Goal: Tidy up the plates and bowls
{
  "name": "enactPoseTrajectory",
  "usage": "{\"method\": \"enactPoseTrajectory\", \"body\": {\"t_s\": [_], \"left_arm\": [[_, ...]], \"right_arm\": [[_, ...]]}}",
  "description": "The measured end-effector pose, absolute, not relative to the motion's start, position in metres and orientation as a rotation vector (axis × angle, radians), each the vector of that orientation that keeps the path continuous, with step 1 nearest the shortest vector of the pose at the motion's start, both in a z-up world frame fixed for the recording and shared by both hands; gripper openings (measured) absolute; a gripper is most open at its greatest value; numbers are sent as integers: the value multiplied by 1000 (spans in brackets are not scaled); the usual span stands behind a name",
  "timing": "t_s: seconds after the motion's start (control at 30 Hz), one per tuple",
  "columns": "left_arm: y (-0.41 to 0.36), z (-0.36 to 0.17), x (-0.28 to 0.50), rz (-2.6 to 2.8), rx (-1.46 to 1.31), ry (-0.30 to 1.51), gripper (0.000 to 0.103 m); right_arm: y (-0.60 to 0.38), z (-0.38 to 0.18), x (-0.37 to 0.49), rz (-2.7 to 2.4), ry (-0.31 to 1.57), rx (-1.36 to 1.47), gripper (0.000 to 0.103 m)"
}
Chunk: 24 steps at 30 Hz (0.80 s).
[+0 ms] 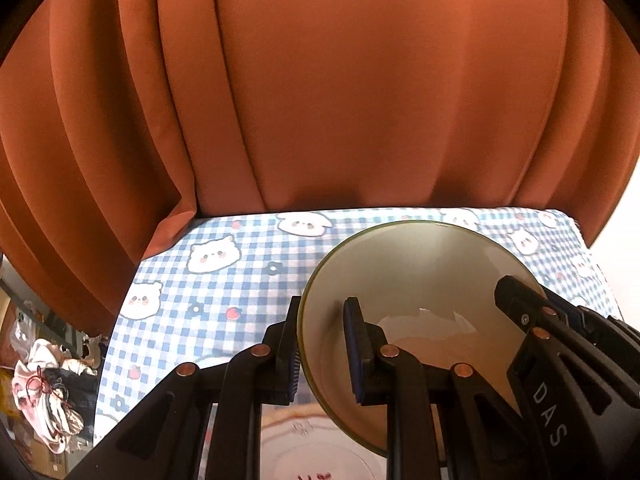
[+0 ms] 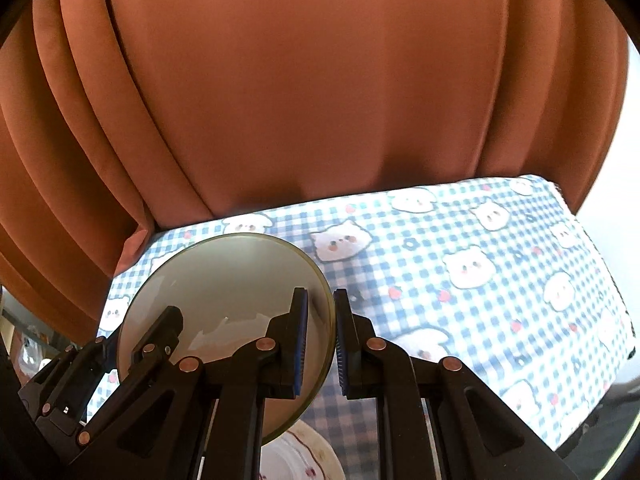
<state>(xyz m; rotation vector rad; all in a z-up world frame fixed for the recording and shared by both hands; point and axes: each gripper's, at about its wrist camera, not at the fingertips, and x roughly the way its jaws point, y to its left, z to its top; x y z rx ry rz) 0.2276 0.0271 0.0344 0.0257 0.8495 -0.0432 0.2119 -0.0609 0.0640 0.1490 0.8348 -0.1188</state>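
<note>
A beige bowl [image 1: 416, 280] with a thin greenish rim hangs above the checked tablecloth, held from two sides. My left gripper [image 1: 324, 344] is shut on its left rim, one finger inside the bowl and one outside. My right gripper [image 2: 322, 340] is shut on the opposite rim of the bowl [image 2: 228, 280] in the same way. Each view shows the other gripper's black fingers on the far rim: the right gripper [image 1: 532, 312] in the left wrist view, the left gripper [image 2: 160, 340] in the right wrist view. Below the bowl lies a white patterned plate [image 1: 316, 452], seen also as the plate [image 2: 296, 460].
The table wears a blue-and-white checked cloth [image 2: 480, 264] printed with white bears. Orange curtains [image 1: 320, 80] hang right behind the table's far edge. Clutter and pale fabric [image 1: 44, 392] lie on the floor off the table's left side.
</note>
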Motion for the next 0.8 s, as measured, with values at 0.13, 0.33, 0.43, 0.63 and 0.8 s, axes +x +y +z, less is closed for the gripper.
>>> {"method": "enactPoseTrajectory", "body": {"t_s": [0.13,0.33,0.43,0.63,0.8], "left_arm": [[14,36,211,-74,36,851,17],[-10,37,186,-100,49,855,17],[-26,38,175,-104,64,851,17],[-57,34,155,-96,65,865,17],[-82,20,140,-76,54,898,17]], "right_arm": [[-70,66,189,-153,831,162,16],[-93,64,158,-186,830,192,16],[-110,61,143,-190,831,203,16],[-144,51,120,-184,844,198,16],[-173,36,104,-168,857,195,16]]}}
